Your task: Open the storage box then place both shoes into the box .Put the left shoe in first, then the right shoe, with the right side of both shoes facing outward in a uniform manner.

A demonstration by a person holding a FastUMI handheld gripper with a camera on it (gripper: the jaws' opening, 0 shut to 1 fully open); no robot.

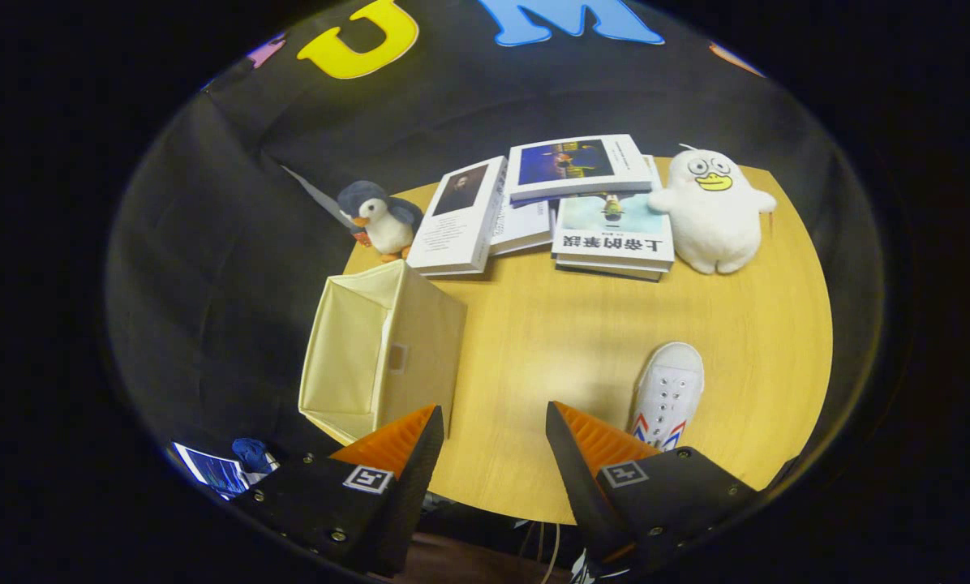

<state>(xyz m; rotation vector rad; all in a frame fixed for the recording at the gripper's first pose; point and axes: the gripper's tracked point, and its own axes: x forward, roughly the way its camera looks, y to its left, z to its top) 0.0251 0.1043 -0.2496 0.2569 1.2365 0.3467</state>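
A cream fabric storage box (379, 349) stands on the left part of the round wooden table (582, 341), its top open and its inside bare as far as I can see. One white shoe (668, 393) with red and blue stripes lies on the table just beyond my right finger, toe pointing away. My gripper (493, 418) hovers high above the table's near edge, open, with nothing between its fingers. The left finger overlaps the box's near corner in the view.
Several books (566, 203) lie in a loose pile at the far side of the table. A penguin plush (379, 219) stands left of them and a white duck plush (712, 211) to their right. Black cloth surrounds the table.
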